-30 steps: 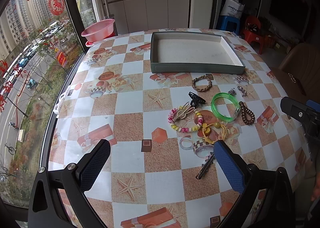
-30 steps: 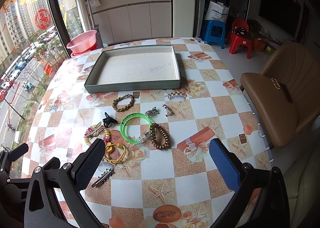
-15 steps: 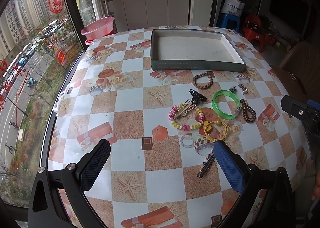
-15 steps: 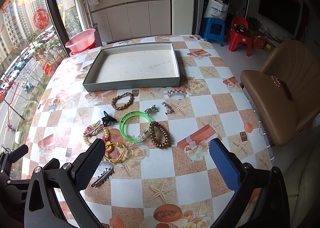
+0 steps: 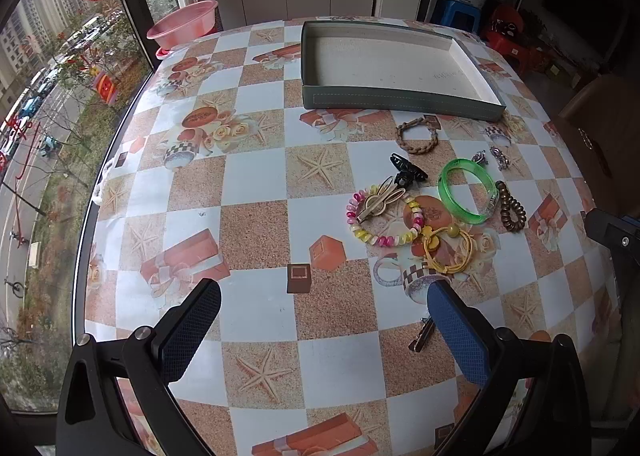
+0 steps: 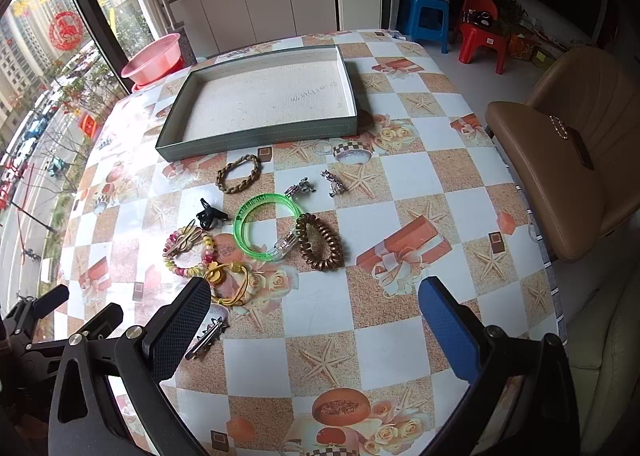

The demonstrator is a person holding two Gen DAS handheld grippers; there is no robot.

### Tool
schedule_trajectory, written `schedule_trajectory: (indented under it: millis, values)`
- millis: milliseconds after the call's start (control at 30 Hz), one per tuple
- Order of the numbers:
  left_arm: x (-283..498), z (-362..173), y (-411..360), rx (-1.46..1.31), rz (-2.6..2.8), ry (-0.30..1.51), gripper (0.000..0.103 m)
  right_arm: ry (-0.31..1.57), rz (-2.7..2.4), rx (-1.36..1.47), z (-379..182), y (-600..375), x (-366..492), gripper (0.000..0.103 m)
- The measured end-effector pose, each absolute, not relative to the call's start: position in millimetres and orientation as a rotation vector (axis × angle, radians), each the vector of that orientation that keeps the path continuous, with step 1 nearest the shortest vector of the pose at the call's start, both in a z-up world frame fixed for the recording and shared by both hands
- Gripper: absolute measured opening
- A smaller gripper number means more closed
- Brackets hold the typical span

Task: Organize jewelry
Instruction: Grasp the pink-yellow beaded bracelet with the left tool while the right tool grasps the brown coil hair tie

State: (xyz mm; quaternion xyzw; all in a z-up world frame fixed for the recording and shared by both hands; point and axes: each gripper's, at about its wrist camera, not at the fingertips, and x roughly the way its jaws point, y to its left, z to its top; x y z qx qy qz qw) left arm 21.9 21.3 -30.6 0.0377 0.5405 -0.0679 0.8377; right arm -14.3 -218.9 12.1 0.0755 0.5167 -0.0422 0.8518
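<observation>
A shallow grey tray (image 5: pixel 400 101) (image 6: pixel 256 138) stands empty at the far side of the table. In front of it lies jewelry: a brown braided bracelet (image 5: pixel 417 133) (image 6: pixel 239 173), a green bangle (image 5: pixel 466 190) (image 6: pixel 260 226), a brown coil hair tie (image 5: pixel 511 212) (image 6: pixel 319 242), a black claw clip (image 5: pixel 406 172) (image 6: pixel 210 213), a pink-yellow bead bracelet (image 5: pixel 382 218) (image 6: pixel 188 252) with a gold clip on it, a yellow hair tie (image 5: pixel 446 248) (image 6: pixel 230 282), two silver pieces (image 6: pixel 316 184) and a dark hair clip (image 5: pixel 421 335) (image 6: pixel 206 336). My left gripper (image 5: pixel 322 326) and right gripper (image 6: pixel 316 322) are open and empty above the near table.
The table (image 5: pixel 256 192) has a checked orange and white cloth. A window runs along its left edge. A pink basin (image 5: pixel 182 22) stands beyond the far left corner. A tan chair (image 6: pixel 560 160) stands to the right, with stools (image 6: pixel 478 30) behind.
Both grippers have moved forward and lower toward the jewelry, so the items look larger. Nothing on the table has moved.
</observation>
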Motion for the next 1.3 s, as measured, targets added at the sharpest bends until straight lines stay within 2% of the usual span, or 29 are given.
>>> schedule_trajectory:
  millis: [300,633,733,867,933,1000,1067,1133,1167,1200,1233,1300]
  values:
    - [54.0,-58.9,13.4,0.164,-0.188,1.165,0.103,1.2,-0.075,0.144,-14.4,-230.0,-8.5,0.103]
    - [83.4,-97.6,4.2,0.046,-0.157,1.263,0.101,1.303,-0.021,0.091,-51.1,-233.5,24.3,0.103]
    - [84.5,-105.2,3.4,0.008,-0.14,1.281,0.101,1.305,-0.004,0.069,-59.2,-231.3,30.4,0.095]
    - [85.3,-106.5,3.8,-0.04,-0.106,1.283,0.101,1.319,0.008,0.049,-69.3,-226.3,31.0,0.089]
    - [87.3,-105.2,2.2,-0.048,-0.091,1.279,0.096,1.325,0.012,0.045,-74.2,-222.2,30.0,0.081]
    - [90.0,-104.3,-2.3,-0.025,-0.072,1.281,0.086,1.345,0.005,0.041,-79.3,-218.5,26.0,0.075]
    - [92.3,-103.3,-7.3,0.0,-0.058,1.278,0.077,1.336,-0.001,0.024,-77.8,-214.0,19.7,0.073]
    - [94.7,-99.1,-13.9,0.013,-0.07,1.262,0.061,1.335,0.005,0.021,-76.6,-207.1,15.5,0.066]
    - [94.8,-96.4,-16.0,0.016,-0.084,1.255,0.043,1.333,0.009,0.016,-75.4,-202.7,13.0,0.063]
    - [95.1,-95.2,-17.3,0.017,-0.098,1.255,0.026,1.33,0.012,0.009,-74.4,-199.7,10.8,0.052]
    - [95.5,-94.6,-17.5,0.016,-0.105,1.256,0.024,1.325,0.015,0.005,-72.9,-197.9,8.6,0.039]
    - [94.5,-91.7,-13.5,-0.008,-0.123,1.261,0.022,1.332,0.009,0.006,-67.2,-192.3,10.6,0.036]
